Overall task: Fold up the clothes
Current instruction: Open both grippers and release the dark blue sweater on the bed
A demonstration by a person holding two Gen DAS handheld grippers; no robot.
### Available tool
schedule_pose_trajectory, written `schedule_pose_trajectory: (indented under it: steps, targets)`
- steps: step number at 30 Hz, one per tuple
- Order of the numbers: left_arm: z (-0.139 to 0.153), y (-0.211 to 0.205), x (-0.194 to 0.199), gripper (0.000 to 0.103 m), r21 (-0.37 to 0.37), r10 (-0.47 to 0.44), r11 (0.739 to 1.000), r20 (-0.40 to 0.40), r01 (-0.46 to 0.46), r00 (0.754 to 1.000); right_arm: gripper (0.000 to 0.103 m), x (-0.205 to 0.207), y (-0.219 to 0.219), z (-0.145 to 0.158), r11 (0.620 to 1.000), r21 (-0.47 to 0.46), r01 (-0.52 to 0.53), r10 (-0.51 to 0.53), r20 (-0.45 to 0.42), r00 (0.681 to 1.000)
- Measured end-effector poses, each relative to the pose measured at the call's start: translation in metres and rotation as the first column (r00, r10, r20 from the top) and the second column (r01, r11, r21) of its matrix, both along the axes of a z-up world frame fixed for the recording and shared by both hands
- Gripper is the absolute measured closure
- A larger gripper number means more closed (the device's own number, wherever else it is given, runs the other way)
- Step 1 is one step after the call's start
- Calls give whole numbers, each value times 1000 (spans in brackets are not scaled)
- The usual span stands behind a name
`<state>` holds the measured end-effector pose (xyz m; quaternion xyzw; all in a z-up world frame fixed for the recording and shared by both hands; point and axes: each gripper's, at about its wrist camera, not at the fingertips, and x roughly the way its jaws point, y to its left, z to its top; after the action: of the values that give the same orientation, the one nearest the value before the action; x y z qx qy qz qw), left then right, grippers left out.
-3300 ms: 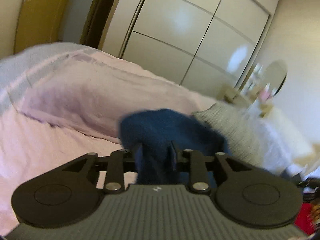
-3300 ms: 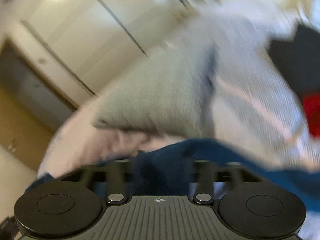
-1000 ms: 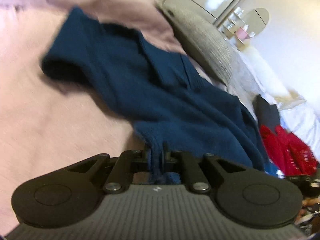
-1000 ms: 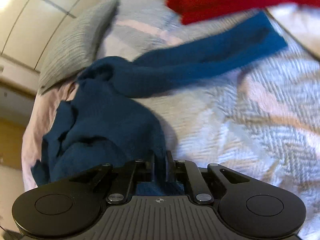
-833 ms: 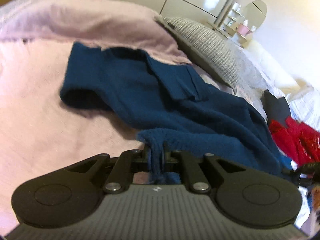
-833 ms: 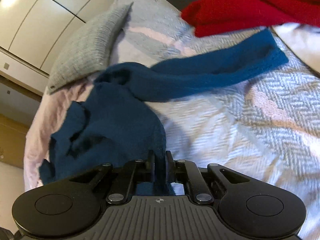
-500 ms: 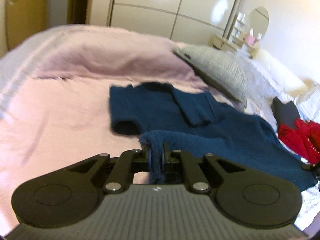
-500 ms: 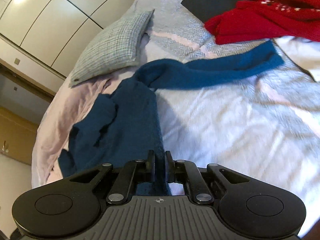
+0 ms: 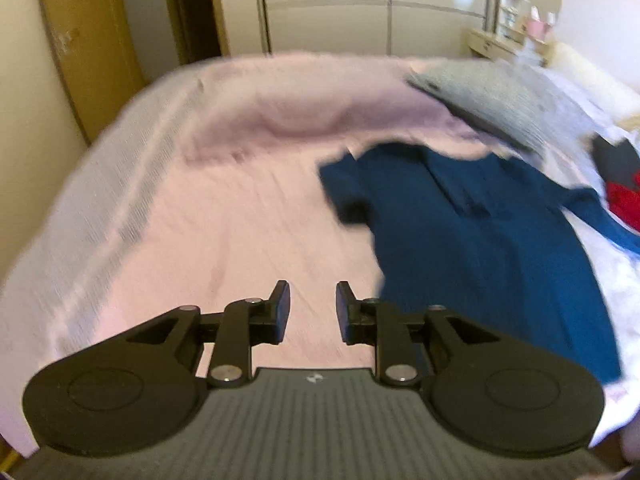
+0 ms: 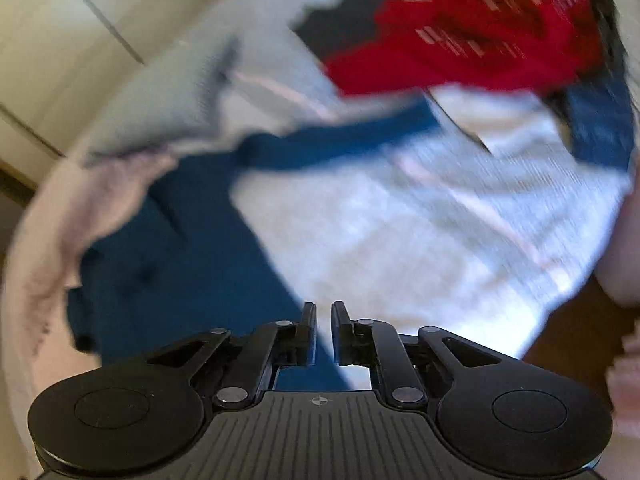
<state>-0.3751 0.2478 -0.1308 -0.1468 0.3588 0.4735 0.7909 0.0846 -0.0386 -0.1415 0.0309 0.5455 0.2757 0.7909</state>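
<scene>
A dark blue sweater (image 9: pixel 492 248) lies spread on the bed, body toward me and one sleeve stretched out to the right (image 10: pixel 340 144). My left gripper (image 9: pixel 309 304) hangs above the pink blanket (image 9: pixel 224 224), left of the sweater's hem; its jaws are opening and nothing is between them. My right gripper (image 10: pixel 323 320) hovers over the sweater's lower right edge (image 10: pixel 192 280). Its jaws are opening too, a narrow gap showing with no cloth in it. Both views are blurred by motion.
A grey pillow (image 9: pixel 500 96) lies at the head of the bed. A red knit garment (image 10: pixel 472 28) and a dark one (image 10: pixel 340 20) sit beyond the sleeve on the white patterned bedspread (image 10: pixel 420 240). Wardrobe doors (image 9: pixel 360 0) stand behind, and a dressing table (image 9: pixel 504 40) is at the right.
Both grippers let go of the sweater's hem, which they held half a second ago. They rose away from the bed, and the sweater now lies flat below them.
</scene>
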Motion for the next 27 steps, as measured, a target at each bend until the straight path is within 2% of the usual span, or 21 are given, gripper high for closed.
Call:
schedule_pose_trajectory:
  steps: [2, 4, 6, 8, 9, 10, 11, 14, 15, 17, 18, 20, 22, 26, 27]
  targets:
    - [2, 19, 10, 80, 33, 44, 999, -45, -43, 998, 80, -6, 18, 17, 998, 50, -30, 29, 23, 999]
    - [-1, 36, 20, 79, 62, 108, 993, -102, -102, 989, 71, -13, 33, 25, 994, 95, -58, 57, 11, 998]
    - [-4, 52, 28, 79, 65, 179, 983, -139, -172, 974, 70, -18, 46, 27, 989, 118, -87, 88, -8, 996]
    - [-4, 70, 33, 78, 36, 268, 964, -130, -265, 955, 70, -19, 58, 28, 985, 128, -119, 122, -21, 992]
    - [-5, 79, 34, 77, 16, 314, 949, -115, -315, 942, 70, -19, 63, 27, 983, 127, -134, 139, -25, 990]
    - [-5, 89, 32, 71, -20, 366, 929, -83, -369, 927, 70, -16, 66, 25, 982, 123, -144, 148, -28, 989]
    - [-7, 99, 28, 69, -69, 422, 903, -46, -425, 905, 70, -13, 69, 24, 981, 118, -151, 156, -30, 987]
    - [-14, 122, 14, 69, -225, 570, 806, 45, -548, 820, 70, 5, 75, 18, 983, 103, -154, 158, -42, 986]
    - [-17, 126, 11, 69, -264, 595, 784, 63, -562, 801, 70, 12, 77, 16, 983, 103, -155, 160, -43, 986]
    - [-25, 131, 9, 69, -323, 608, 768, 95, -553, 788, 69, 28, 79, 12, 982, 97, -162, 167, -43, 985]
    - [-30, 133, 9, 69, -352, 606, 767, 122, -537, 786, 69, 37, 81, 10, 983, 89, -164, 168, -41, 985]
    - [-39, 132, 7, 68, -397, 578, 787, 207, -472, 789, 69, 54, 83, 2, 983, 80, -167, 170, -35, 985]
    - [-48, 128, 10, 65, -407, 542, 814, 272, -416, 795, 68, 68, 88, -8, 983, 67, -172, 175, -29, 984]
    - [-75, 123, 21, 62, -418, 483, 842, 303, -341, 822, 66, 88, 102, -39, 978, 18, -208, 209, -36, 977]
    - [-83, 124, 24, 61, -418, 469, 848, 304, -326, 829, 61, 91, 107, -46, 975, 15, -220, 220, -37, 975]
